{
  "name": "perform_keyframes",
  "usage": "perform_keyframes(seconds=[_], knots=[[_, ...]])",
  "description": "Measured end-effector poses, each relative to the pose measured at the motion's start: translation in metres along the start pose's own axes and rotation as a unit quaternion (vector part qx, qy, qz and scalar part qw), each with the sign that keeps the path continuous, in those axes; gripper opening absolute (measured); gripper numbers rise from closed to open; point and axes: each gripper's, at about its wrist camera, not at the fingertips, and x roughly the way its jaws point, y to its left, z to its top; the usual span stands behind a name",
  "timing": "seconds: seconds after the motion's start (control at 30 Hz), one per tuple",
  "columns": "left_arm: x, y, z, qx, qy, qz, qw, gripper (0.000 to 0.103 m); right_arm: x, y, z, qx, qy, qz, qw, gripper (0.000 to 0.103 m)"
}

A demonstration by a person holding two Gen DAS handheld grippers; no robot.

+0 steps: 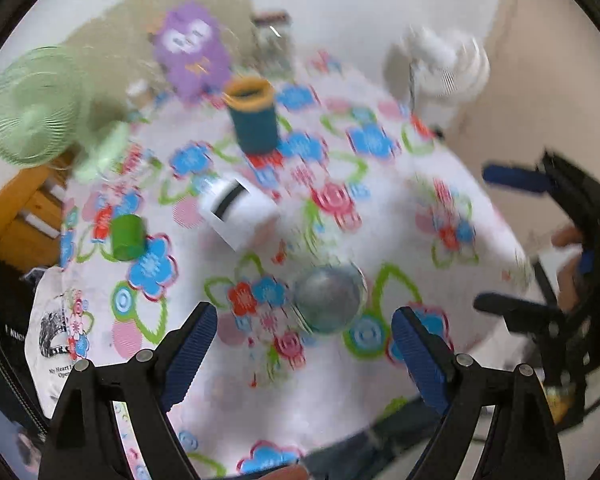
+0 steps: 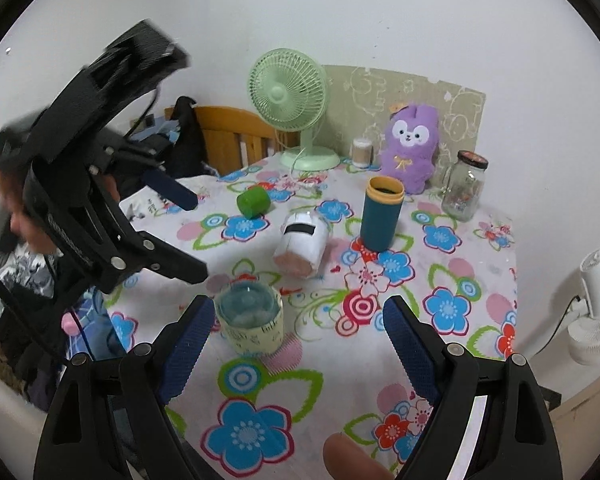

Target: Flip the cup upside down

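A clear cup with a pale patterned sleeve [image 2: 251,320] stands on its mouth on the flowered tablecloth, its base facing up. In the blurred left wrist view the cup [image 1: 329,299] sits just ahead, between the fingertips. My left gripper [image 1: 304,330] is open and empty above it; it also shows in the right wrist view [image 2: 196,236] at the left. My right gripper [image 2: 298,326] is open and empty, the cup just inside its left finger; it shows in the left wrist view [image 1: 496,240] at the right edge.
A white roll [image 2: 302,244] lies on its side mid-table. A teal tumbler with yellow rim [image 2: 381,214], a small green cup [image 2: 254,201], a glass jar [image 2: 464,186], a purple plush [image 2: 410,148] and a green fan [image 2: 288,98] stand behind. A white fan [image 2: 596,312] stands beyond the table's right edge.
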Motion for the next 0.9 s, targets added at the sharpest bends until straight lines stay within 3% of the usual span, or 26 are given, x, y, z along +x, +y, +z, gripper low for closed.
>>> perform_keyframes(seconds=[0.17, 0.4, 0.57, 0.77, 0.9], knots=[[-0.022, 0.010, -0.015, -0.056, -0.101, -0.001, 0.9934, 0.091, -0.007, 0.006, 0.011, 0.017, -0.009, -0.037, 0.999, 0.088], [-0.045, 0.022, -0.040, -0.129, -0.214, 0.033, 0.9676, 0.094, -0.020, 0.014, 0.019, 0.059, -0.041, -0.061, 0.996, 0.088], [-0.051, 0.028, -0.060, -0.167, -0.257, 0.072, 0.9491, 0.095, -0.033, 0.023, 0.021, 0.086, -0.079, -0.073, 0.990, 0.095], [-0.058, 0.038, -0.079, -0.211, -0.294, 0.105, 0.9262, 0.099, -0.033, 0.037, 0.017, 0.084, -0.082, -0.074, 0.990, 0.096], [-0.063, 0.038, -0.086, -0.215, -0.306, 0.120, 0.9196, 0.103, -0.035, 0.047, 0.016, 0.072, -0.089, -0.083, 0.990, 0.103]])
